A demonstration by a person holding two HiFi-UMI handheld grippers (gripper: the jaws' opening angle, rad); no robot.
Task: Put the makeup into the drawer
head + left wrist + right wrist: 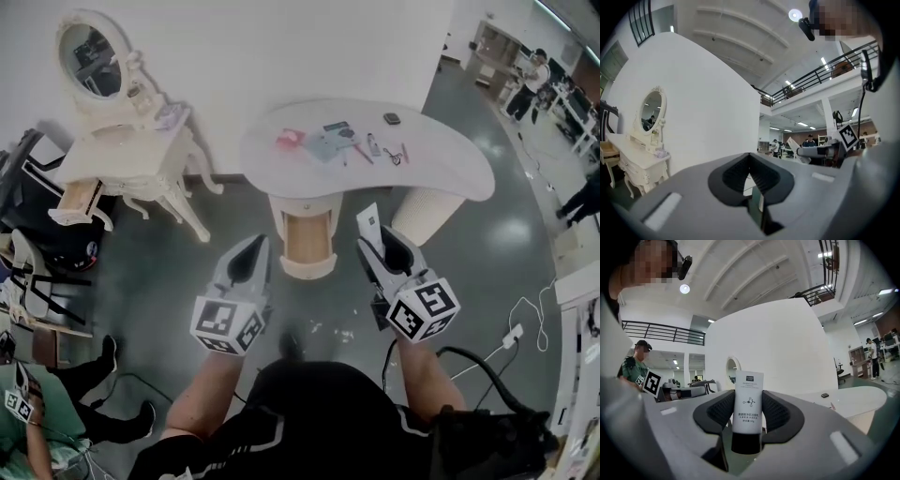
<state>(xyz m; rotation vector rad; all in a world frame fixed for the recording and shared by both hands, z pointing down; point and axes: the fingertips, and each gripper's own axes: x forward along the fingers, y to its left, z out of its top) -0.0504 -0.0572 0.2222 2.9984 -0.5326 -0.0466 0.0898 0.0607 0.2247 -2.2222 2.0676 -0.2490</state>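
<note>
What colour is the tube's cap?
Black cap, white tube; the right gripper view shows it best.

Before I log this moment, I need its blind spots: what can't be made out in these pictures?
- Drawer: head view, too small to tell whether anything lies inside; out of sight in both gripper views.
- Makeup on the table: head view, too small to name piece by piece.
- Tube in the right gripper: right gripper view, lower end hidden by the gripper body; small print unreadable.
</note>
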